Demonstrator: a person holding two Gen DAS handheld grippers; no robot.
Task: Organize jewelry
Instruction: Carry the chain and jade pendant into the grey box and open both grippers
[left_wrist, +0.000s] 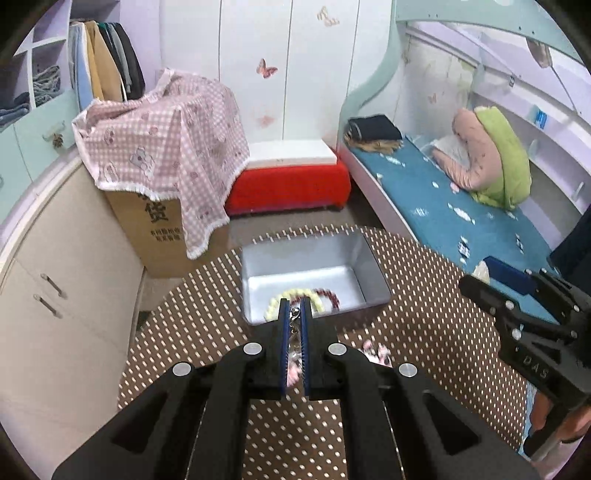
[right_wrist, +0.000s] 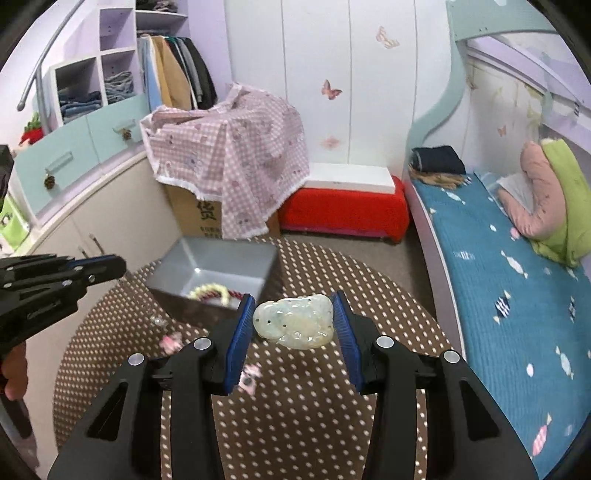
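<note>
Left gripper (left_wrist: 295, 312) sits at the centre of its own view, jaws pinched tight on a thin silver chain with a clasp (left_wrist: 294, 316), which hangs between the blue pads with something pale and pink blurred beneath. Just beyond the fingertips, upper middle of the frame, is the grey tray (left_wrist: 364, 266) on the brown dotted tablecloth (left_wrist: 424, 332), and inside it lie a cream bead bracelet (left_wrist: 274, 303) and a dark red bead bracelet (left_wrist: 331, 298). Over to the right wrist view: the right gripper (right_wrist: 293, 321) clamps a pale green carved jade pendant (right_wrist: 293, 320) between its pads, lifted clear of the cloth at centre frame. The tray shows upper left of the pendant. A small pink piece (right_wrist: 171, 340) lies blurred on the cloth at lower left.
</note>
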